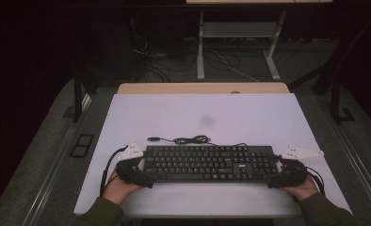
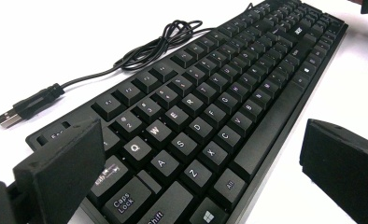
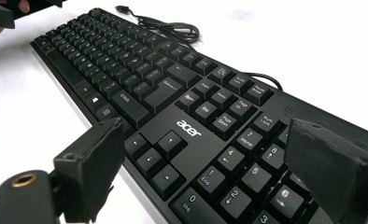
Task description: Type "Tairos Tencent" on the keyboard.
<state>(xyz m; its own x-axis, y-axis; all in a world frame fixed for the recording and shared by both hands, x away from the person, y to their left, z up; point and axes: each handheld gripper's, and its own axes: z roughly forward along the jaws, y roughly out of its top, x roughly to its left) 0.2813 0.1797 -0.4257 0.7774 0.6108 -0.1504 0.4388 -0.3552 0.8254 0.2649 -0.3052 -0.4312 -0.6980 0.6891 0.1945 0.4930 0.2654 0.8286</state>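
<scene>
A: What is nearest the camera?

B: Two hands are coming in from the bottom of the high view. The left gripper (image 1: 141,176) is sitting at the left end of a black keyboard (image 1: 207,163), the right gripper (image 1: 280,178) at the right end. Both are standing wide open, holding nothing.

A: How is the keyboard lying?

B: It is lying flat on the white table (image 1: 249,117), its long axis running left to right between the two grippers, so each one is equally near its own end. Each gripper's jaws are straddling a short end, not pressing on it.

A: And farther off?

B: The cable (image 1: 190,140) is lying coiled just behind the keyboard, plug (image 2: 10,118) loose. The left gripper view is showing the letter keys; the right gripper view is showing the arrows and number pad (image 3: 247,172).
</scene>
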